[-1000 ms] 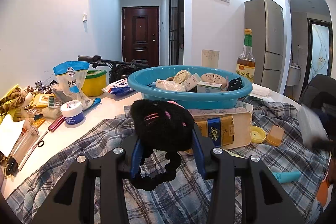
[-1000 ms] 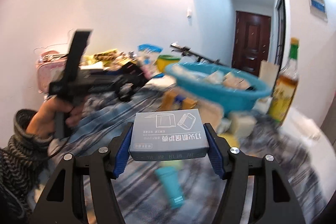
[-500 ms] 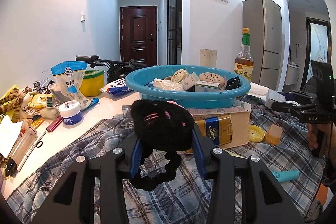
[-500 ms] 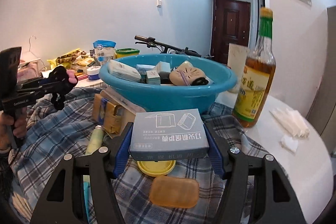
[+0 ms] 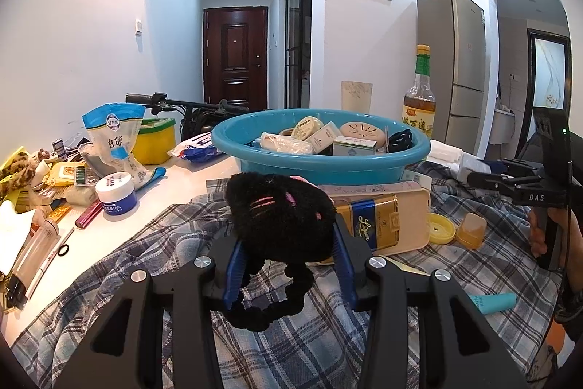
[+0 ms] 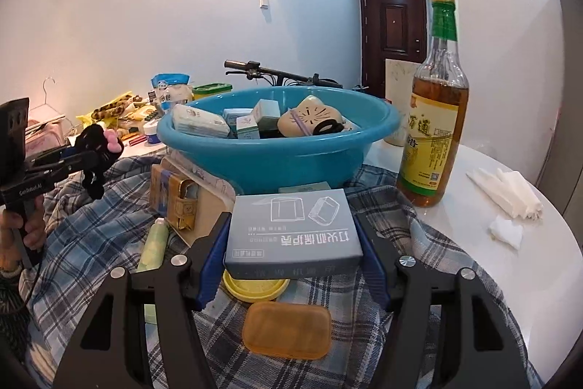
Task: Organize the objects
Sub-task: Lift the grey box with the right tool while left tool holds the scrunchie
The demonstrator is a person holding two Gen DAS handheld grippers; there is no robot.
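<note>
Left gripper [image 5: 286,252]: you clamp the black plush toy [image 5: 280,210] before the blue basin [image 5: 320,166].
Right gripper [image 6: 293,239]: you clamp the grey box [image 6: 291,228], Chinese print, before the basin.
Writing: "DAS" on your right handle; gold box [image 5: 379,221] script unclear.
Room: bare bench [image 6: 473,228] right of basin.

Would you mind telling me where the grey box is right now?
The grey box is clamped in the right claw, low in the centre of the right wrist view, just before the blue basin, with the oil bottle to its right.

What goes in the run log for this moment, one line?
left gripper: shut on black plush toy | right gripper: shut on grey box | blue basin: ahead, partly filled
</note>
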